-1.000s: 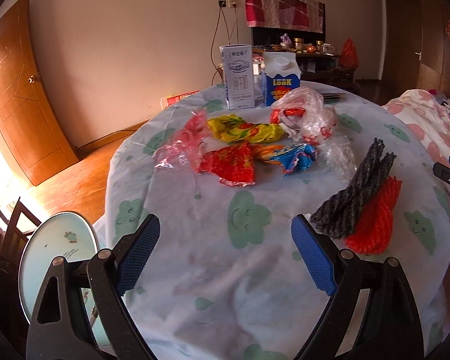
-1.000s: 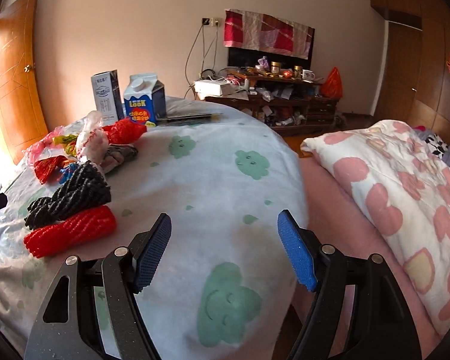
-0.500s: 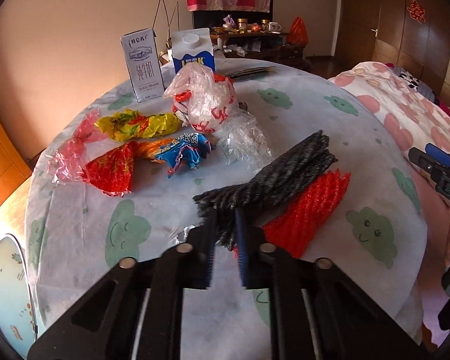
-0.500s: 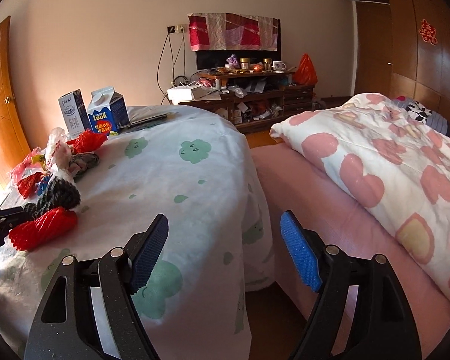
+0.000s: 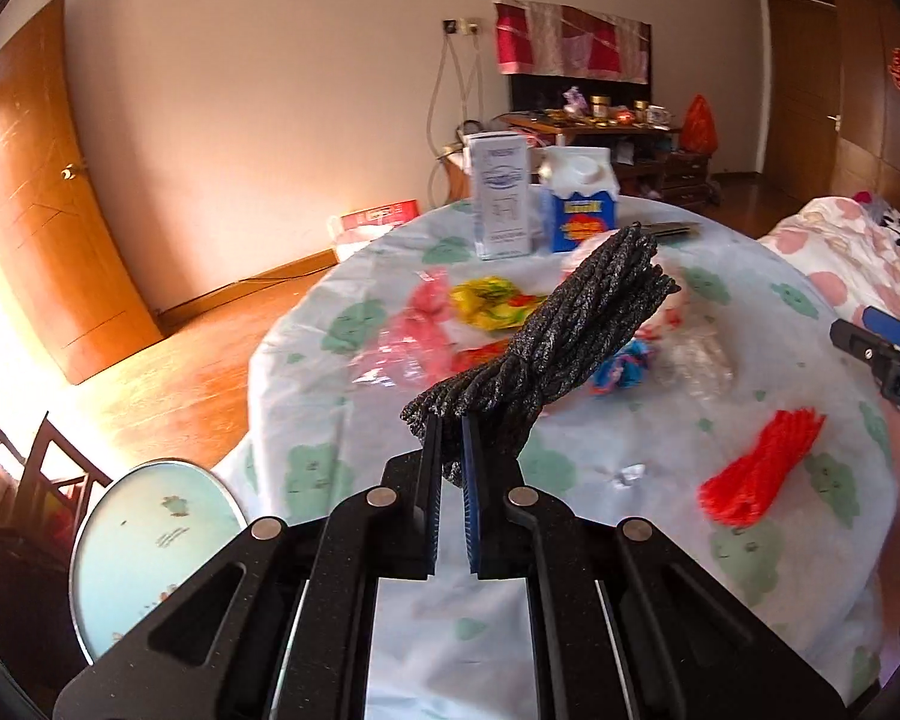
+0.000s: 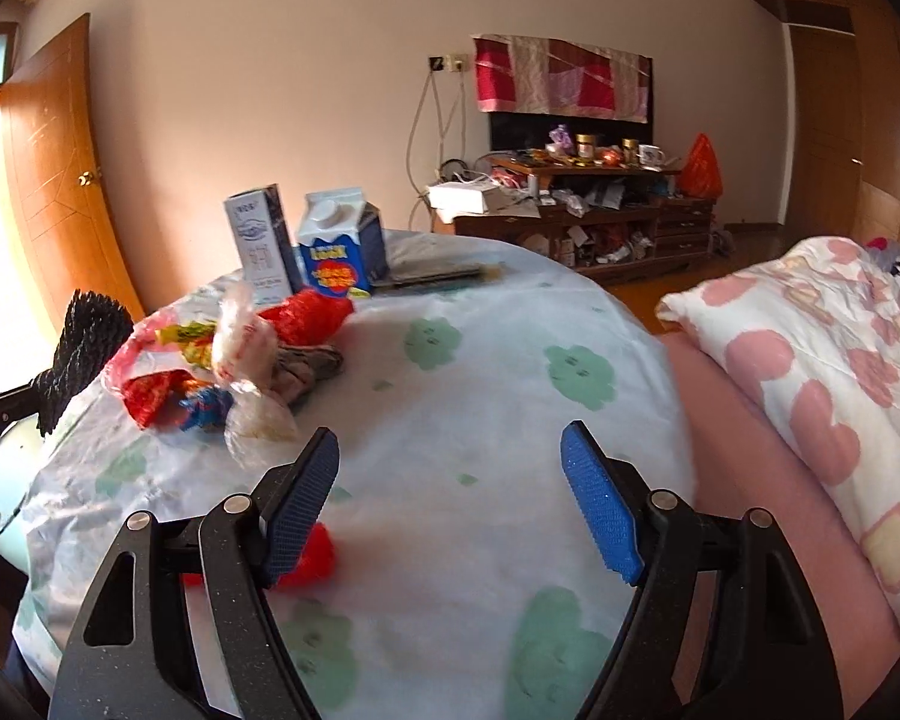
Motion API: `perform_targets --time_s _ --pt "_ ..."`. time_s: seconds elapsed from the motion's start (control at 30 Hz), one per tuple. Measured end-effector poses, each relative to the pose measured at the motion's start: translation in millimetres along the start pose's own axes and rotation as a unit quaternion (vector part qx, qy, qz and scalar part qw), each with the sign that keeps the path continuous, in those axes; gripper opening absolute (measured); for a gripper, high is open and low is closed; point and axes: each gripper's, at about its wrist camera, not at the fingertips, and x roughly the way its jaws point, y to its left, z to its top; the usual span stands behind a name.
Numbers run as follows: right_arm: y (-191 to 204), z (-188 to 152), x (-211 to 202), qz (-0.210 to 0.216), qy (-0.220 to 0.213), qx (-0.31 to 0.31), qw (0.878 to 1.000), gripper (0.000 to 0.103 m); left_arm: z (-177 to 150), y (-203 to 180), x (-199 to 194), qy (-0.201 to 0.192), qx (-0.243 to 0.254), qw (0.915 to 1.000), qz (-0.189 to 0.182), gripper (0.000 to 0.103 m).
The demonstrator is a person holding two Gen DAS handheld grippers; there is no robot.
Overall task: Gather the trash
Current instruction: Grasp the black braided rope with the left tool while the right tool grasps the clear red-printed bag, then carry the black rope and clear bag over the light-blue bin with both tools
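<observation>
Left gripper [image 5: 450,450] is clamped tight on the black net [image 5: 546,348], held clear above the table [image 5: 660,570]. Right gripper [image 6: 450,498] gapes wide, empty, its left finger hiding part of the red net [image 6: 315,558]. Beyond, blurred wrappers [image 5: 492,300] and two cartons [image 6: 336,252].

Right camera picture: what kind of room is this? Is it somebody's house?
Most likely a lived-in room in a home. There is a bed with a pink flowered quilt, a round table under a cloud-print cloth, and a cluttered wooden cabinet by the wall.
</observation>
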Motion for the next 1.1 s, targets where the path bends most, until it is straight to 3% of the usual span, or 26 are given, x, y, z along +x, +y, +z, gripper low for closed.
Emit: perform_targets --time_s 0.2,0.33,0.47,0.5,0.77,1.1 --pt "69 28 45 0.055 0.044 -0.057 0.996 0.055 -15 59 5 0.019 -0.044 0.9977 0.049 0.006" --pt "90 32 73 0.065 0.088 -0.069 0.992 0.048 -25 79 5 0.026 -0.060 0.9965 0.052 0.006" --pt "99 27 90 0.078 0.125 -0.072 0.987 0.013 -31 89 5 0.027 -0.071 0.9959 0.050 0.006" --pt "101 26 88 0.080 0.122 -0.077 0.986 0.010 -32 92 3 0.025 -0.073 0.9957 0.052 0.006" --pt "135 38 52 0.099 0.036 -0.103 0.989 0.008 -36 123 -15 0.009 -0.096 0.9916 0.086 0.006" --pt "213 43 52 0.194 0.017 -0.145 0.970 0.008 -57 162 -29 0.018 -0.125 0.9832 0.132 0.006"
